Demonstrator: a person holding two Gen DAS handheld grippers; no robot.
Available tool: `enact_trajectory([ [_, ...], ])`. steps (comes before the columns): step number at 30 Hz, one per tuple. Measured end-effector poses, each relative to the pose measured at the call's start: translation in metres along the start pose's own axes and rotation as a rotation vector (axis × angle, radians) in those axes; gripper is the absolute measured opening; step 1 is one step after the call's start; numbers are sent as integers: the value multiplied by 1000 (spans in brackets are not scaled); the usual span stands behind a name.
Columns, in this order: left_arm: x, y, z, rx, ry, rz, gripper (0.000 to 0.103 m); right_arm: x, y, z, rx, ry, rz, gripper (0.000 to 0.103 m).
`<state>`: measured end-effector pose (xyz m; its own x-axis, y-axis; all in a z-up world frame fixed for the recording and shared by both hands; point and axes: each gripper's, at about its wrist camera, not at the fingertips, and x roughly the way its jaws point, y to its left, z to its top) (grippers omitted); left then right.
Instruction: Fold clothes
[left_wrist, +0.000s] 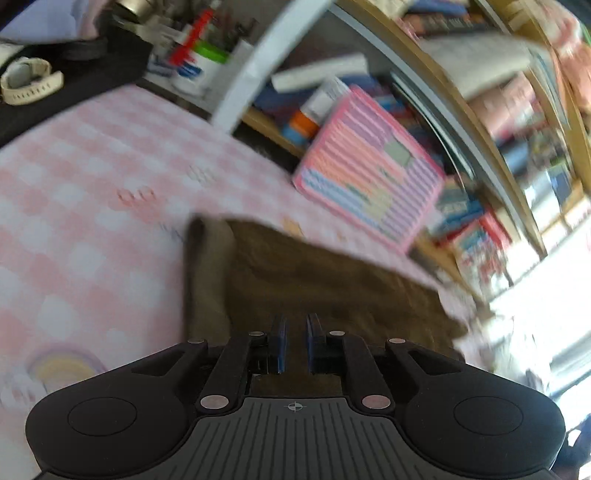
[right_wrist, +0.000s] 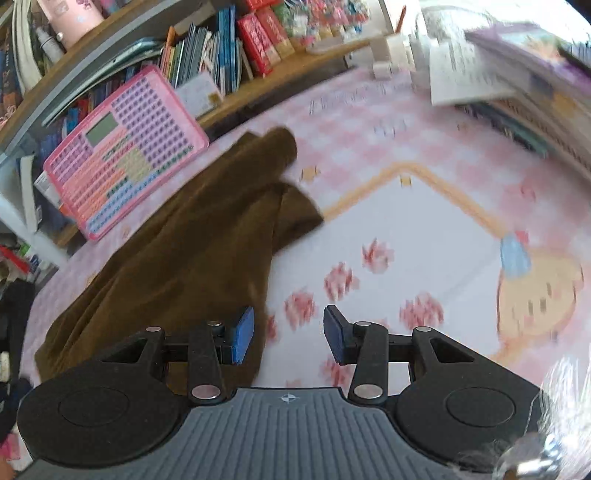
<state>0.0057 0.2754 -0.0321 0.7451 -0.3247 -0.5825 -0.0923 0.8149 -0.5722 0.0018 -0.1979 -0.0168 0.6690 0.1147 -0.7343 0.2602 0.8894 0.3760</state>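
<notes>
A brown garment (right_wrist: 192, 236) lies on the pink checked cloth (right_wrist: 388, 122), running from lower left to upper middle in the right wrist view. My right gripper (right_wrist: 289, 338) is open and empty; its left pad sits at the garment's right edge. In the left wrist view the brown garment (left_wrist: 321, 280) spreads flat just ahead of my left gripper (left_wrist: 295, 345). The left jaws stand close together with a narrow gap, and brown fabric shows in and below that gap. I cannot tell whether they pinch it.
A pink button-board toy (right_wrist: 125, 147) leans against the bookshelf (right_wrist: 221, 48) behind the garment; it also shows in the left wrist view (left_wrist: 369, 166). A stack of books and papers (right_wrist: 517, 85) lies at the right. A white watch (left_wrist: 27, 81) on dark cloth lies at far left.
</notes>
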Motion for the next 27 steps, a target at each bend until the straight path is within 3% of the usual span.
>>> enact_trajectory([
  [4, -5, 0, -25, -54, 8, 40, 12, 27, 5, 30, -69, -27, -27, 40],
  [8, -7, 3, -40, -81, 3, 138, 12, 58, 8, 51, -121, -21, -25, 40],
  [11, -8, 4, -49, -162, -6, 199, 12, 78, 6, 58, -141, 12, -20, 40],
  [14, -4, 0, -50, -179, -9, 239, 12, 89, 3, 60, -154, 37, -14, 42],
  [16, 1, -3, -50, -188, -11, 266, 12, 92, 1, 60, -178, 38, 11, 37],
  [17, 3, -3, -50, -204, -17, 275, 12, 92, 1, 60, -204, 42, 29, 25],
  [21, 5, -5, -51, -236, -38, 310, 12, 83, -4, 63, -276, 85, 127, 7],
  [23, 6, -7, -51, -247, -50, 324, 12, 62, -9, 68, -279, 113, 220, 6],
  [27, 8, -7, -49, -284, -71, 346, 12, 2, -23, 94, -171, 167, 506, 6],
])
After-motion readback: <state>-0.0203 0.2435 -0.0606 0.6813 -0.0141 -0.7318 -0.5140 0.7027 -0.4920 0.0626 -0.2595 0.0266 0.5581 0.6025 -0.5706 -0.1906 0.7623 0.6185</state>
